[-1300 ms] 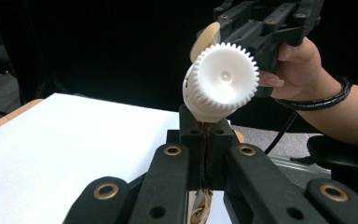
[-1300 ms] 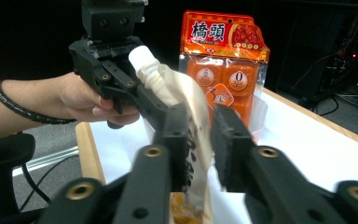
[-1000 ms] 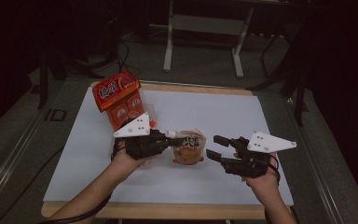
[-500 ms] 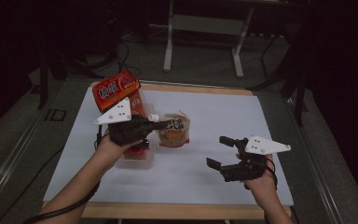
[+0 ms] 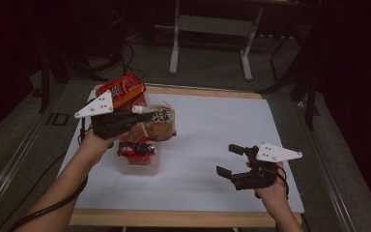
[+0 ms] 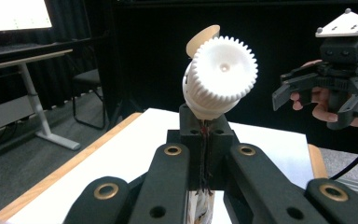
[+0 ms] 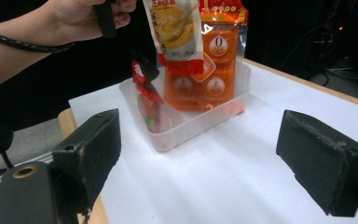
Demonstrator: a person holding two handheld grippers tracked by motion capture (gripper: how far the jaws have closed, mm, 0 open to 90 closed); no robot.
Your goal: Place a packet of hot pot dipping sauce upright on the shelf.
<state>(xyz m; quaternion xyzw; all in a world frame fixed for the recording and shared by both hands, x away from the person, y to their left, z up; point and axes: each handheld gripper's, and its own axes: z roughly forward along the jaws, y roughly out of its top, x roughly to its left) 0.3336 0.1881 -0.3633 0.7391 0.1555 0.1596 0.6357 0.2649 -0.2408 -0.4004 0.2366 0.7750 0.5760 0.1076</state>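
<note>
My left gripper (image 5: 140, 114) is shut on the neck of a spouted pouch (image 5: 160, 123) and holds it above the clear plastic bin (image 5: 137, 166) at the mat's left. In the left gripper view the jaws (image 6: 205, 135) pinch just under the pouch's white ribbed cap (image 6: 221, 74). My right gripper (image 5: 228, 159) hovers low over the mat's front right, its jaws having just been opening, with nothing between them. The right gripper view shows its wide-apart pads (image 7: 93, 149), with the hanging pouch (image 7: 177, 28) above the bin (image 7: 200, 123).
An orange pouch (image 7: 214, 60) stands in the bin and a red packet (image 7: 147, 93) leans at its near end. A white mat (image 5: 222, 125) covers the wooden table (image 5: 183, 218). Dark floor and desk legs (image 5: 176, 43) lie beyond.
My left gripper has carried the pouch from the mat's middle leftward to above the bin. The right gripper's jaws have spread wider and the hand has sunk a little.
</note>
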